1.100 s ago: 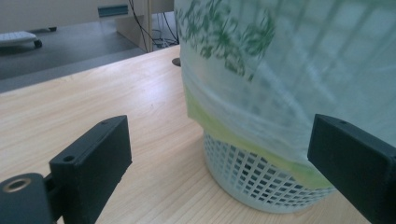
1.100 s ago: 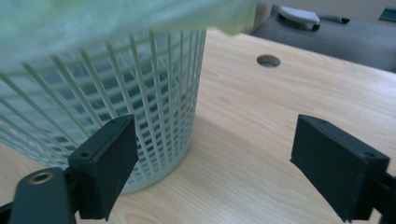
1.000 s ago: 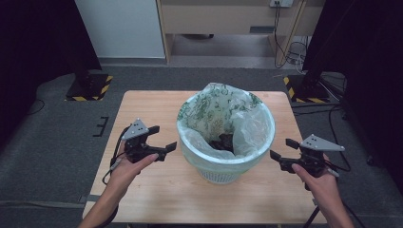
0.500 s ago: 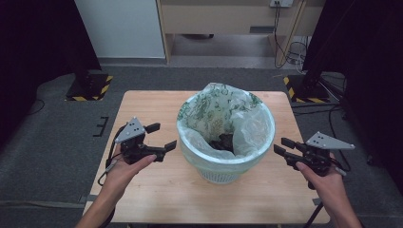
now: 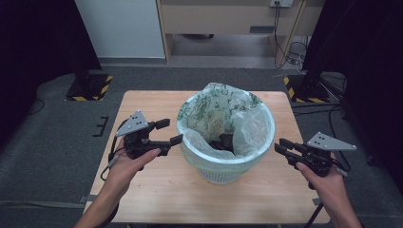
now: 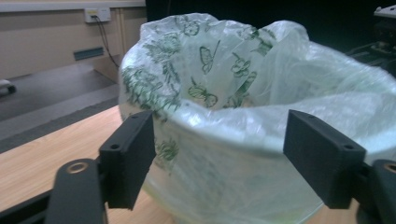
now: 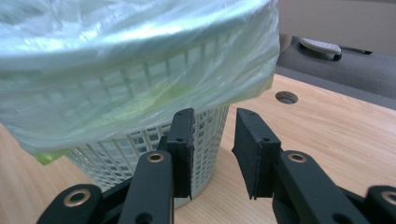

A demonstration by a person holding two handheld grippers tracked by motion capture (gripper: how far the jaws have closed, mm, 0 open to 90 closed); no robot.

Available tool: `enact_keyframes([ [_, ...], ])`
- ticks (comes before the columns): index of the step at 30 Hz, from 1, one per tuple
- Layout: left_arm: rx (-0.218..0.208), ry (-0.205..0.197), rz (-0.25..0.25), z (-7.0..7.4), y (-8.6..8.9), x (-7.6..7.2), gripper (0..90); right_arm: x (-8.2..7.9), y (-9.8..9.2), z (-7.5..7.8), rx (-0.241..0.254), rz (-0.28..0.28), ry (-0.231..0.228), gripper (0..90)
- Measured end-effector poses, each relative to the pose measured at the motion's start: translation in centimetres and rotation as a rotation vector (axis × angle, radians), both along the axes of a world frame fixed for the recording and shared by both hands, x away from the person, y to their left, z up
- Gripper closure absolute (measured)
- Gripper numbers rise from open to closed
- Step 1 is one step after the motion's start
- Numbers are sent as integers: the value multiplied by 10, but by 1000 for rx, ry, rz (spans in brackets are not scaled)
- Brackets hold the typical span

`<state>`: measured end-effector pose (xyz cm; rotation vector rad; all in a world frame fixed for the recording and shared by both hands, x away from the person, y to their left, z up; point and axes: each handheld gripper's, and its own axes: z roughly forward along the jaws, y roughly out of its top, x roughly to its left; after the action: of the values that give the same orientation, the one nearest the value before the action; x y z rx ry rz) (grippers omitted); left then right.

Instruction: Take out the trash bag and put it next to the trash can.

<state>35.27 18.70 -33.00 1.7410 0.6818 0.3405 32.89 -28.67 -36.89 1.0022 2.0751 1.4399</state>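
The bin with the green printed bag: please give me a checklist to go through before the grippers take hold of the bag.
1. Bin stands upright on the table: ok.
2. Bag folded over the rim all the way round: ok on the sides seen; far side cannot tell.
3. Left gripper free of the bag: ok. Its jaws have just been closing, nothing between them, and they stand wide, level with the rim.
4. Right gripper free of the bin: ok. Its jaws have just been closing to a narrow gap, empty, and sit low by the mesh wall.
5. Dark contents inside the bag: what they are, cannot tell.
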Motion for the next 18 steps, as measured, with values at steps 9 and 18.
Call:
enact_keyframes([
  [9, 63, -4, 29, 5, -9, 5, 520, -5, -1, 16, 29, 9, -27, 610],
  [18, 117, -20, 52, 13, -11, 10, 899, -6, 3, 33, 68, 20, -40, 532],
])
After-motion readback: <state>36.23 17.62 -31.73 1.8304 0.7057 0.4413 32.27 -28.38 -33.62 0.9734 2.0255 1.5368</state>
